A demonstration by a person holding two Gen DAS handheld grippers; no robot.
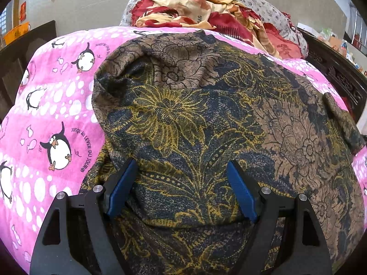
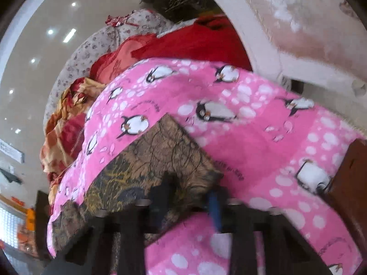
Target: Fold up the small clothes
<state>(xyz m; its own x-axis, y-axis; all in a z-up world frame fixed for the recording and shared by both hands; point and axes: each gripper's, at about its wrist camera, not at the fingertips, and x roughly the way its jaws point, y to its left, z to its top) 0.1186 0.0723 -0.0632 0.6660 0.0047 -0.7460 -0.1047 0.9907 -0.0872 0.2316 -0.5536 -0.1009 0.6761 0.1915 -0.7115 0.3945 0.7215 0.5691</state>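
Floral-print garment (image 1: 206, 119) lies on the pink penguin blanket (image 1: 45, 114); soft, limp, best taken at corners. Left gripper (image 1: 182, 174) spread above it; right gripper (image 2: 192, 197) pinches its corner.

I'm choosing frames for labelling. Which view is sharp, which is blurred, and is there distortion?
Left wrist view: sharp, floral garment and left tongs crisp, fisheye bending at the edges. Right wrist view: motion-smeared, right tongs and penguin blanket soft, heavily tilted.
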